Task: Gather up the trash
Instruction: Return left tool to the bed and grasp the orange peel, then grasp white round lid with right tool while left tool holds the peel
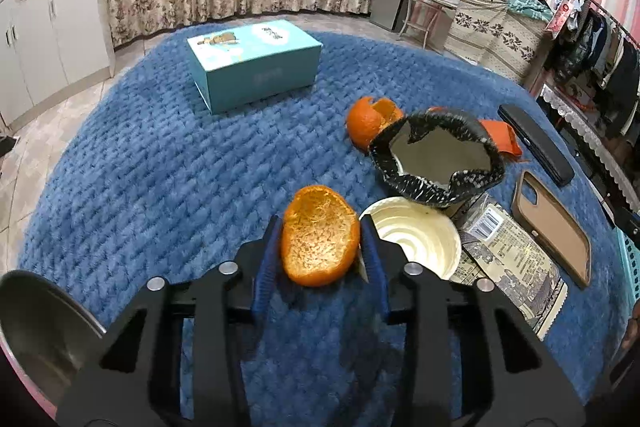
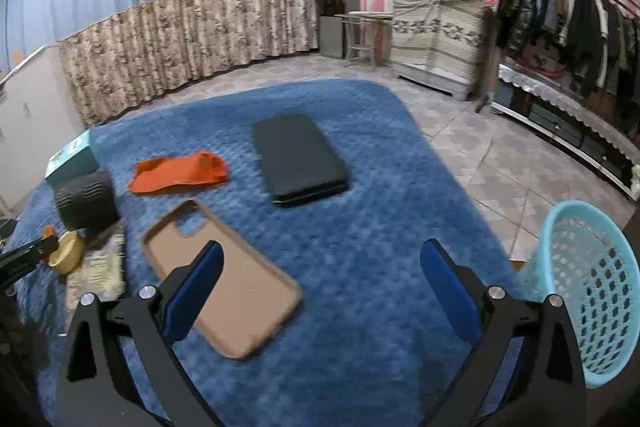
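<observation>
A teal box [image 1: 256,65], tan phone case [image 2: 224,279] and black case [image 2: 300,159] lie on the blue blanket [image 1: 160,167].

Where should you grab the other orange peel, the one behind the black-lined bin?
Probably by its torn, curled-up top edge. That orange peel sits domed on the blue blanket with jagged flaps standing up, giving thin walls to pinch. Come from above and from the open side toward the teal box, since the bin crowds its other side.
</observation>
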Available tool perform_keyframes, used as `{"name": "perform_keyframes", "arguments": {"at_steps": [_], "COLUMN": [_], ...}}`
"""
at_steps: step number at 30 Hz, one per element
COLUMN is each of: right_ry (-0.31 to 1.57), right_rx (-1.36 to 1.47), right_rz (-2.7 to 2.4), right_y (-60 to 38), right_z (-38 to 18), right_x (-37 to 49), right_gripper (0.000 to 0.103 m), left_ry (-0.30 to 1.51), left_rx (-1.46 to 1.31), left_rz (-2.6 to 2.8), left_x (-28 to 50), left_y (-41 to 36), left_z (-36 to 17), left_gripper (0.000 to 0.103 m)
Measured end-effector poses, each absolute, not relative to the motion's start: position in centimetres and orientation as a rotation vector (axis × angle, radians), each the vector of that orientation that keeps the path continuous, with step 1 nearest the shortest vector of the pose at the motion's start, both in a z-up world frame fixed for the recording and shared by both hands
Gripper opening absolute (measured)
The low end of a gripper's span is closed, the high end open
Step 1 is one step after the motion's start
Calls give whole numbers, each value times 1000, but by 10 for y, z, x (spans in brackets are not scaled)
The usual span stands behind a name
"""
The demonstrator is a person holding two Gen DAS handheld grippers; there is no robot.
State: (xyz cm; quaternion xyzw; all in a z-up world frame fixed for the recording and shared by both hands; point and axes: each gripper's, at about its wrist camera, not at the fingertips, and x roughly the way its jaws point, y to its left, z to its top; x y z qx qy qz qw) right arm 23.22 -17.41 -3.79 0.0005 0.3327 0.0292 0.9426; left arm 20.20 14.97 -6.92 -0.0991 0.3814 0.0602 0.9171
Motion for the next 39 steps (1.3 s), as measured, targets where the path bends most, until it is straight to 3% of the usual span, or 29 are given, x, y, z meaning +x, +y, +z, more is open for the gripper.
{"name": "perform_keyframes", "arguments": {"at_steps": [19, 24, 29, 33, 35, 39], "right_ry": [730, 804, 843, 861, 863, 823], "right_rx": [-97, -16, -74, -100, -115, -122], "right_rz": [383, 434, 450, 466, 482, 500], "right_y": [-2, 29, 64, 76, 77, 67], "right_z": [-51, -63, -78, -84, -81, -68], "right_x": [209, 221, 232, 242, 242, 230], "right_gripper": [95, 77, 46, 31, 15, 7], "left_ry": [637, 651, 639, 640, 642, 643], "left_rx": [-171, -204, -213, -216, -225, -231], "left_rz": [217, 234, 235, 234, 232, 225], "left_x": [134, 125, 118, 117, 116, 116], "left_y": [195, 211, 220, 223, 225, 224], "left_z": [-5, -9, -7, -6, -6, -4], "left_gripper": [35, 35, 35, 35, 35, 35]}}
